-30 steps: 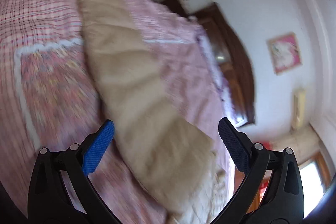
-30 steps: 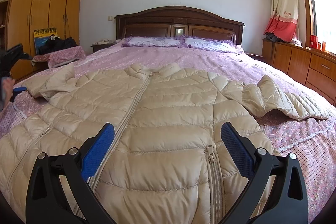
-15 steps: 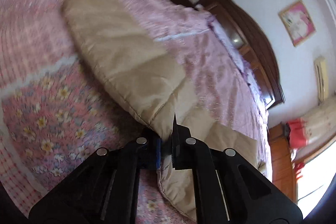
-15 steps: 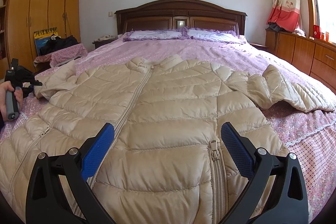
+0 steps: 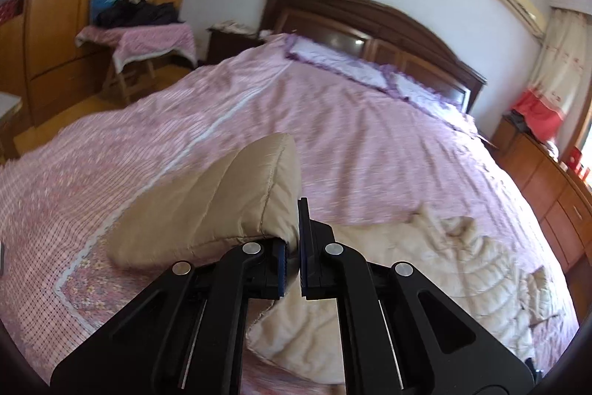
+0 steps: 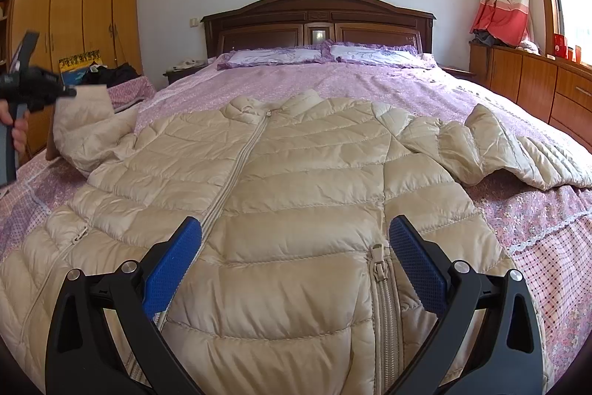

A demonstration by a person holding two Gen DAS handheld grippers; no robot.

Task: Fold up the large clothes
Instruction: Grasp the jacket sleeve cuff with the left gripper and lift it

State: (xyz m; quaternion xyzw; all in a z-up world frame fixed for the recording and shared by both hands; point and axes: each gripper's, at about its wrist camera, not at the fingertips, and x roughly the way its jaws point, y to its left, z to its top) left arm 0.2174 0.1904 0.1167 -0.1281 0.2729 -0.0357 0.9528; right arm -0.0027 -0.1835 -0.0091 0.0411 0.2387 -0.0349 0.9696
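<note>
Beige jacket | flat, zipped, front up on bed | left gripper jaws clenched on sleeve cuff, raised, likely to fold it inward | right gripper jaws released, hovering over hem, holding nothing

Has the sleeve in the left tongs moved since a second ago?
Yes. In the right wrist view the sleeve, clamped in the left tongs, has risen off the bedspread and now overlaps the wardrobe.

One jacket, two pillows, two tongs.
</note>
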